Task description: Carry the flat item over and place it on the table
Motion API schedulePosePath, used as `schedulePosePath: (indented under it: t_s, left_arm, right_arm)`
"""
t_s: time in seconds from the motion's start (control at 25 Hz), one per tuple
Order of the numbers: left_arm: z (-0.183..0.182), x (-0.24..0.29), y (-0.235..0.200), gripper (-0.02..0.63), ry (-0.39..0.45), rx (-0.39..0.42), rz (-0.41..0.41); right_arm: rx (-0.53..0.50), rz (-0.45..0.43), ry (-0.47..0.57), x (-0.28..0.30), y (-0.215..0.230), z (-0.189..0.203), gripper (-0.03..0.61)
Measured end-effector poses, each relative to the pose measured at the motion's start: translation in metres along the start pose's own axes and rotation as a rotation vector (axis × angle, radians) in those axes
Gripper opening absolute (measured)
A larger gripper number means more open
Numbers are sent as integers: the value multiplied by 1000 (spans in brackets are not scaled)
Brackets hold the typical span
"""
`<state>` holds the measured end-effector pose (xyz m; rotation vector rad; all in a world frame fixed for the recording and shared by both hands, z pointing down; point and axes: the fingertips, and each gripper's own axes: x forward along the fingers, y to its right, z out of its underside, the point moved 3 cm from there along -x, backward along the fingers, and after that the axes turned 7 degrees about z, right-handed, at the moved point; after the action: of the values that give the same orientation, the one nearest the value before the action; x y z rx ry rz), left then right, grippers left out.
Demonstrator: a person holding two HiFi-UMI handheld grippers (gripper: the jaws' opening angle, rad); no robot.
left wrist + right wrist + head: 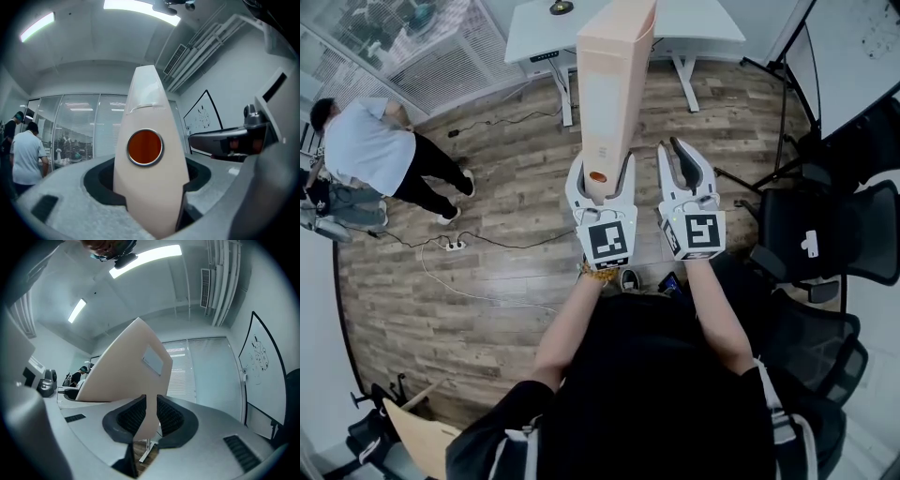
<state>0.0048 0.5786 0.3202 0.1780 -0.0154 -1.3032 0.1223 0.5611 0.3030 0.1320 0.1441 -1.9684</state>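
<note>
A tall beige lever-arch binder (614, 84) stands upright over the wood floor, its spine with the round finger hole (145, 147) turned toward me. My left gripper (602, 176) is shut on the foot of that spine, one jaw on each side (150, 206). My right gripper (675, 148) hangs beside it to the right, apart from the binder, jaws nearly together and holding nothing. In the right gripper view the binder (122, 366) fills the left, and a strip of it shows through the slim slit between the pads (151, 413). A white table (703, 23) stands ahead.
A person in a white shirt (366, 145) stands at the far left by a glass wall. Cables and a power strip (450, 246) lie on the floor. Black office chairs (825, 234) crowd the right side, with a stand (783, 141) and a whiteboard (862, 47) beyond.
</note>
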Motion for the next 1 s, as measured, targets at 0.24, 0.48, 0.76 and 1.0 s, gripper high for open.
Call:
schedulePosePath:
  t_s: [0.24,0.48,0.76,1.0]
  left_arm:
    - [7,37,-9,298,17,-14,38]
    - [19,92,-25,298,24,-49,81]
    - [29,164,-69,298,20,-69,127]
    - [39,224,-114,298,16,-91,147]
  right_arm:
    - [-31,21,-1,27,10,6,71]
    - [-68,52,-23,73,25,15,71]
    - [-86,107,-49,153,33,21,71]
    - [-106,134,-67,223,37,27,71]
